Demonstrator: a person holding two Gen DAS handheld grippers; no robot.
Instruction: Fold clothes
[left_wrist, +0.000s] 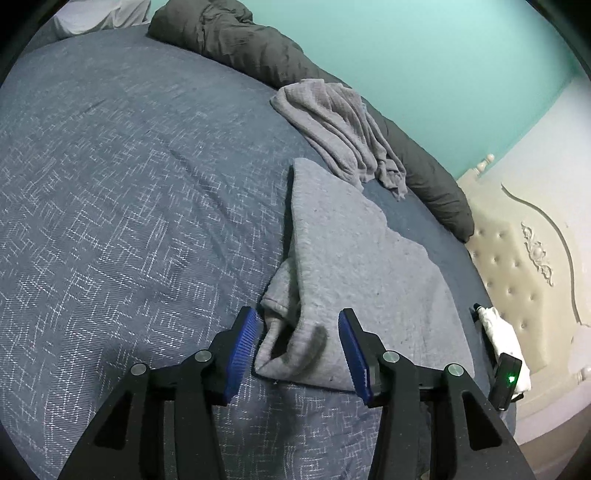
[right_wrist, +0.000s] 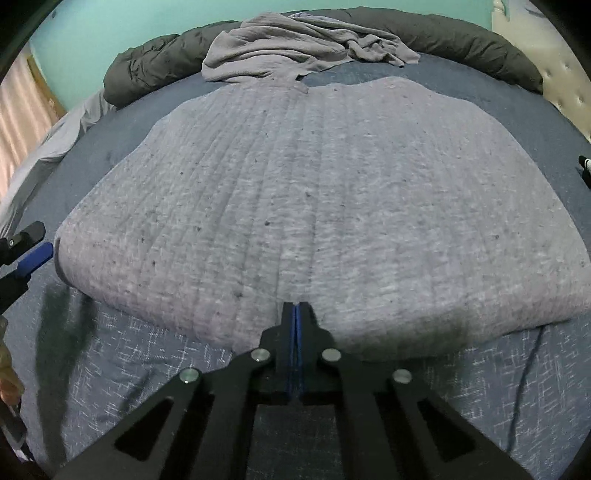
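A light grey folded garment (left_wrist: 351, 266) lies flat on the blue patterned bedspread (left_wrist: 110, 184). My left gripper (left_wrist: 298, 314) is open, its blue pads (left_wrist: 243, 347) on either side of the garment's bunched near corner, without gripping it. In the right wrist view the same garment (right_wrist: 314, 192) fills the middle. My right gripper (right_wrist: 296, 305) is shut at its near folded edge, where the fabric creases toward the tips. The left gripper's blue pad (right_wrist: 35, 258) shows at the garment's left corner.
A crumpled grey garment (left_wrist: 340, 125) lies beyond the folded one, against a dark rolled duvet (left_wrist: 236, 40) along the teal wall. A cream tufted headboard (left_wrist: 524, 258) stands at the right. Beside it are a white cloth (left_wrist: 502, 332) and a black device with a green light (left_wrist: 508, 380).
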